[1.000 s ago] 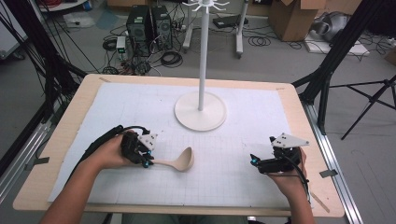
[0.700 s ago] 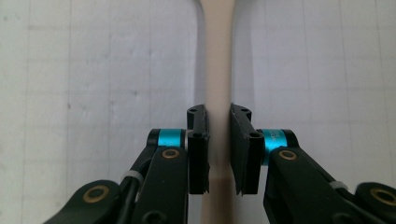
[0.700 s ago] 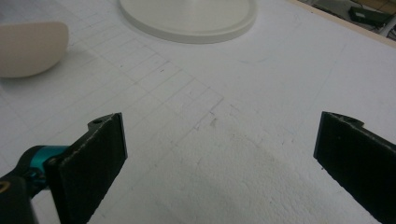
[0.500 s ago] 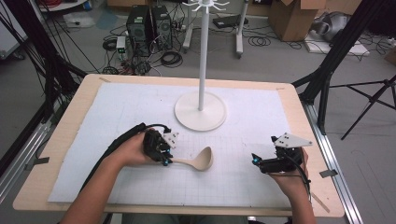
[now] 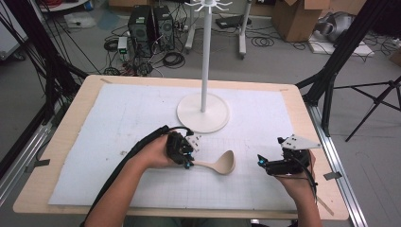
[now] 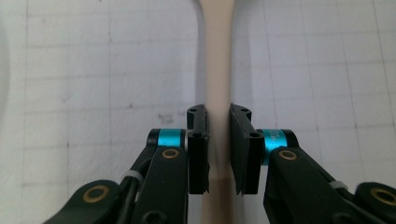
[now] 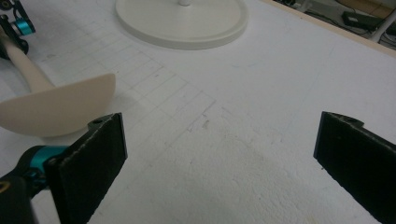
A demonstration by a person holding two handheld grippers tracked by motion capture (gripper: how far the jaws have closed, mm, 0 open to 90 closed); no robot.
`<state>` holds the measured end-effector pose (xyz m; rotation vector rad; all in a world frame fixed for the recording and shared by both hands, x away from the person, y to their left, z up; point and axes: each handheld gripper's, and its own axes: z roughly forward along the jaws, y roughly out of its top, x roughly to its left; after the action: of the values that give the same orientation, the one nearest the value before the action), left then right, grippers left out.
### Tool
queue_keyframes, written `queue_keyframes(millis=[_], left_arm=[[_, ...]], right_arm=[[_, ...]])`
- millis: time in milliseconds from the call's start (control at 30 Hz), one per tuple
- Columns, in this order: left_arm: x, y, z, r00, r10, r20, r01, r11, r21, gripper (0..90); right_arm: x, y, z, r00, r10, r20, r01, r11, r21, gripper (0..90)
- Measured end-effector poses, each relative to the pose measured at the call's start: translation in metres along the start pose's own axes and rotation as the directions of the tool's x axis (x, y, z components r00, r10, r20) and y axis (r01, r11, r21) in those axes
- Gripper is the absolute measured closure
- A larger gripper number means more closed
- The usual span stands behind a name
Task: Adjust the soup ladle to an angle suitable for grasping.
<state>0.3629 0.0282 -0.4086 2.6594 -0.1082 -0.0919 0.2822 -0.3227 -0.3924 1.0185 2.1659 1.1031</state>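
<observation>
Right gripper (image 5: pixel 261 163): near right on the mat, your jaws spread wide, nothing between them.
Spoon (image 5: pixel 218 165): just left of those jaws, bowl towards them, long axis running left-right.
Left gripper (image 6: pixel 218 149): your jaws are clamped on the spoon's handle.
Stand (image 5: pixel 203 112): farther back, centre, well apart from the spoon's path.
Table (image 5: pixel 94 87): nothing stands between bowl and right jaws.
</observation>
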Motion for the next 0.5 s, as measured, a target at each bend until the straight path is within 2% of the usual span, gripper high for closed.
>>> queue_keyframes(millis=[33, 367, 500], left_arm=[[0.000, 0.006, 0.003, 1.0000, 0.002, 0.002, -0.002, 1.0000, -0.003, 77.9], [0.001, 0.025, 0.017, 0.9998, 0.018, 0.011, -0.018, 0.9998, 0.000, 77.8], [0.001, 0.026, 0.018, 0.9998, 0.005, 0.018, -0.005, 0.9999, -0.012, 77.5]], right_arm=[[0.000, 0.000, 0.000, 1.0000, -0.004, 0.002, 0.004, 1.000, -0.001, 1.2], [-0.001, 0.000, -0.002, 1.0000, -0.003, 0.005, 0.003, 1.000, -0.006, 1.2], [0.000, 0.001, -0.001, 1.0000, -0.008, 0.003, 0.008, 1.000, -0.002, 1.2]])
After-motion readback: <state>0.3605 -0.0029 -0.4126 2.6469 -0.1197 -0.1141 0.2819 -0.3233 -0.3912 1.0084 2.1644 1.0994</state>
